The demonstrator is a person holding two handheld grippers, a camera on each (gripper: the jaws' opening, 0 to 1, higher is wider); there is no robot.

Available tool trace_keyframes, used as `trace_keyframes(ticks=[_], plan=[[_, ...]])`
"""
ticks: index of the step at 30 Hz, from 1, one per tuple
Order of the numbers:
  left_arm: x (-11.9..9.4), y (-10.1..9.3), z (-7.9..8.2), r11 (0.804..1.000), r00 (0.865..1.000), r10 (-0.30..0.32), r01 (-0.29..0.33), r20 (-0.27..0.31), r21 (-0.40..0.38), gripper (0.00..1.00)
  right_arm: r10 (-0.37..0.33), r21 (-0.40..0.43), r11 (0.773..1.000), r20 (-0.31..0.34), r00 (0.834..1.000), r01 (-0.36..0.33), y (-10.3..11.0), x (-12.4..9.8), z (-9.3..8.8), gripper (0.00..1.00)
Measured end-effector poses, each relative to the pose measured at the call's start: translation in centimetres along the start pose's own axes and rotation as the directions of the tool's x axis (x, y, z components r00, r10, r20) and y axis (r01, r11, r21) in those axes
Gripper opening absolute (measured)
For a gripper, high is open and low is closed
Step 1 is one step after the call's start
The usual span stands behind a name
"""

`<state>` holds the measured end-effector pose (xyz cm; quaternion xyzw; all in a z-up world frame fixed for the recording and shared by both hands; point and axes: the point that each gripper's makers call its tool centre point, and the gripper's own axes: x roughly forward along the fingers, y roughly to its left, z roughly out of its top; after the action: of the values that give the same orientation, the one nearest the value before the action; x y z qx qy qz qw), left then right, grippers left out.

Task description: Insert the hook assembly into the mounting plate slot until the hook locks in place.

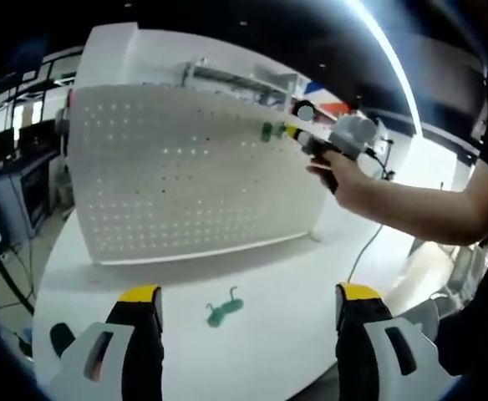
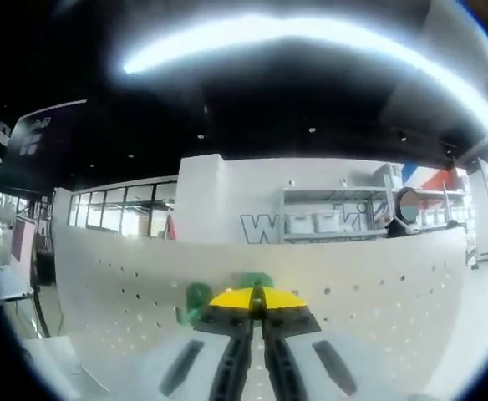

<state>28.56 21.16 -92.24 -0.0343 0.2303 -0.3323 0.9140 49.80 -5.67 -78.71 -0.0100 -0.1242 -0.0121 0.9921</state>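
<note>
- Left gripper view: the left gripper (image 1: 248, 305) shows its two yellow-tipped jaws standing wide apart at the bottom of the picture, with nothing between them.
- Between and just beyond those jaws, a green hook (image 1: 223, 309) lies flat on the white desk (image 1: 286, 267), apart from both jaws.
- A white pegboard (image 1: 185, 175), the mounting plate, stands upright on the desk further back, its face covered with rows of small holes.
- From the right a person's hand (image 1: 340, 171) reaches in, holding the right gripper (image 1: 292, 131) against the upper right part of the pegboard. A second green hook assembly (image 1: 266, 131) sits at its tip, touching the board.
- A thin cable (image 1: 363, 251) trails across the desk below the person's forearm.
- Right gripper view: the right gripper (image 2: 258, 299) has its yellow-tipped jaws drawn together, closed on the green hook assembly (image 2: 199, 298), whose green parts show to the left of and just behind the tips.
- The hook assembly is pressed up against the pegboard (image 2: 369, 284) near its top edge; whether it is seated in a slot I cannot tell.
</note>
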Motion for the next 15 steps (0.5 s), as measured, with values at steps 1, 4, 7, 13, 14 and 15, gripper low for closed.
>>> trace_keyframes(ticks=[1, 4, 7, 13, 14, 15], plan=[[-0.01, 0.01, 0.01, 1.0, 1.0, 0.0, 0.0, 0.0, 0.0, 0.86, 0.001, -0.003, 1.0, 0.002, 1.0, -0.001, 0.04, -0.08, 0.01, 0.0], [-0.06, 0.05, 0.08, 1.0, 1.0, 0.002, -0.002, 0.0, 0.003, 0.86, 0.003, -0.014, 1.0, 0.001, 1.0, -0.003, 0.09, -0.28, -0.04, 0.0], [-0.16, 0.11, 0.31, 1.0, 1.0, 0.008, -0.008, 0.005, 0.005, 0.86, 0.009, -0.033, 0.999, 0.006, 1.0, -0.009, 0.2, -0.47, 0.01, 0.0], [-0.02, -0.34, 0.45, 1.0, 1.0, -0.003, 0.003, -0.003, 0.022, 0.87, 0.01, -0.03, 0.999, -0.001, 1.0, -0.01, 0.21, -0.64, -0.08, 0.0], [-0.03, -0.37, 0.52, 1.0, 1.0, -0.004, 0.004, -0.002, 0.024, 0.88, 0.01, -0.036, 0.999, -0.004, 1.0, -0.01, 0.22, -0.65, -0.06, 0.0], [-0.04, -0.36, 0.59, 1.0, 1.0, -0.003, 0.003, -0.001, 0.024, 0.89, 0.01, -0.029, 1.0, -0.002, 1.0, -0.01, 0.21, -0.63, -0.07, 0.0]])
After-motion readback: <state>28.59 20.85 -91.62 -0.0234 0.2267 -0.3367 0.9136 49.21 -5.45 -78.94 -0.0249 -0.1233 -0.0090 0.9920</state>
